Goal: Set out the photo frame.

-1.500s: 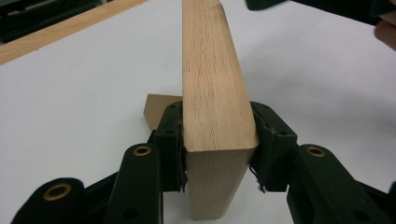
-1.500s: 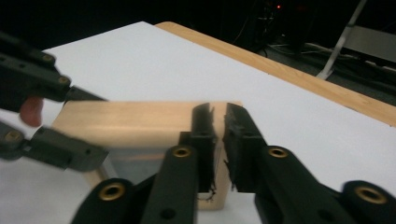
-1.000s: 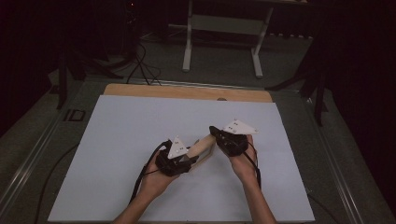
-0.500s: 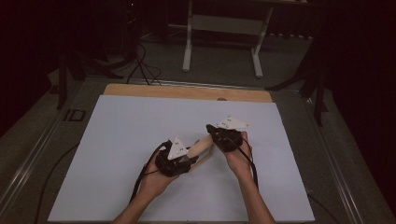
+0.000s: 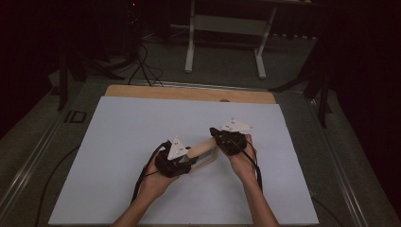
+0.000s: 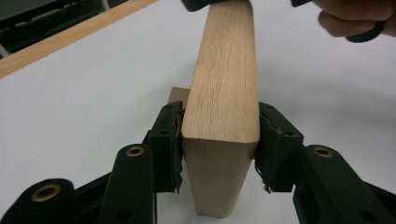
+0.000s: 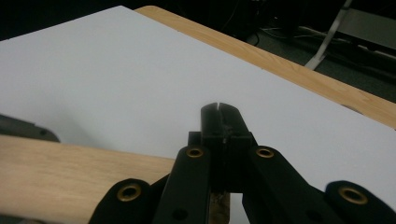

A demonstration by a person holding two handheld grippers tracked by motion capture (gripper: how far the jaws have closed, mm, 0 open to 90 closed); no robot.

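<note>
A pale wooden bar (image 5: 202,147) spans the gap between my two grippers at the middle of the white sheet. My left gripper (image 5: 187,157) is shut on its near end; in the left gripper view the pads clamp both sides of the bar (image 6: 224,93), and the gripper (image 6: 219,140) holds it firmly. A second bit of wood (image 6: 178,95) shows behind the left jaw. My right gripper (image 5: 217,137) sits at the bar's far end with its jaws pressed together (image 7: 219,112). The bar (image 7: 70,182) runs off to the left under them. Whether they pinch any wood is hidden.
The white sheet (image 5: 142,123) covers a table with a wooden strip (image 5: 189,93) along its far edge. A white metal stand (image 5: 227,28) and cables (image 5: 142,61) lie on the dark floor beyond. The right hand (image 6: 350,18) shows past the bar.
The right gripper shifted slightly toward the left gripper and the far edge. The left gripper kept its hold on the bar and barely moved.
</note>
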